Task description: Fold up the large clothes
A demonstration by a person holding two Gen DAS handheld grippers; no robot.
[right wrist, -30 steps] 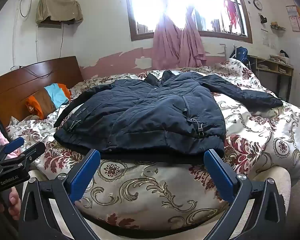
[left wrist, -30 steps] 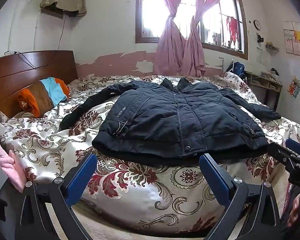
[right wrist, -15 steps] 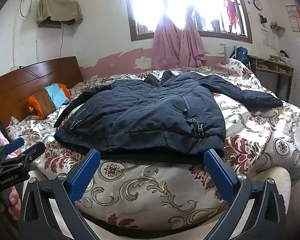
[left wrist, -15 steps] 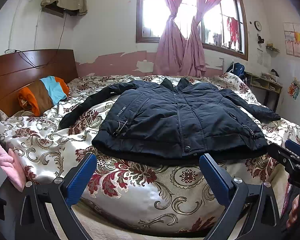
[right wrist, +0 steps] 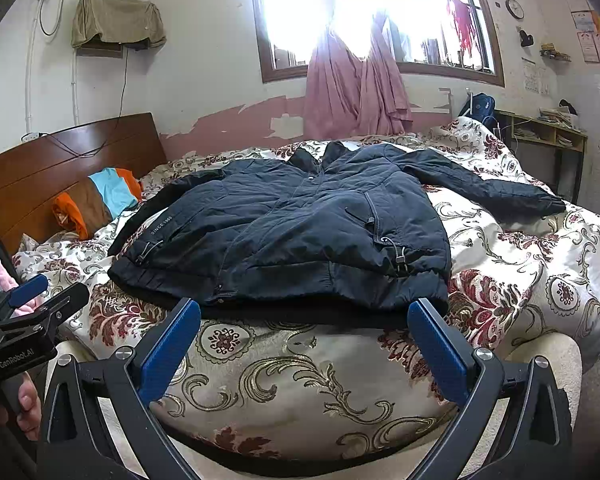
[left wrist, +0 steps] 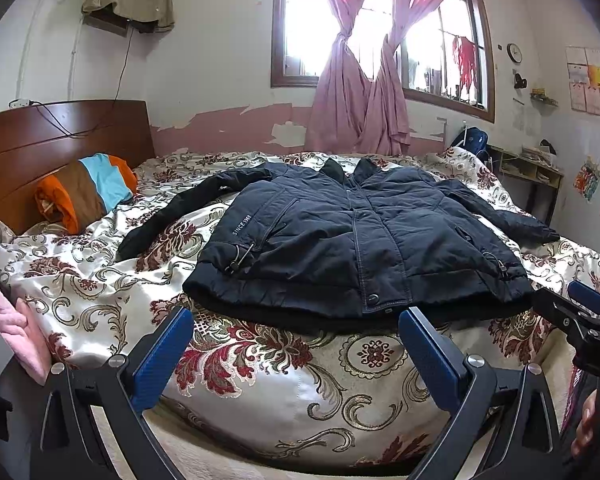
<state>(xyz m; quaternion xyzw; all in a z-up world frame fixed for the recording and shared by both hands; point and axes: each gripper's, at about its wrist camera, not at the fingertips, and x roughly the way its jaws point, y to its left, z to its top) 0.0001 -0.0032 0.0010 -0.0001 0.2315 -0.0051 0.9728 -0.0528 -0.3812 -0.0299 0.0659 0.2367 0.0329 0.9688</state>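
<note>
Bedspread (left wrist: 100, 292) under "SINCE 1963" jacket (left wrist: 340, 240)

A lived-in home bedroom: a bed (left wrist: 80, 304) under a floral satin quilt fills the floor, its dark wooden headboard (left wrist: 56, 140) against the left wall with a striped pillow (left wrist: 88, 192) at that edge. Pink curtains (left wrist: 360, 92) are knotted over a wood-framed window (left wrist: 452, 60). Paint peels along the pink lower wall; a small clock (left wrist: 514, 53) and paper posters hang above a cluttered desk (left wrist: 528, 168) in the right corner
</note>
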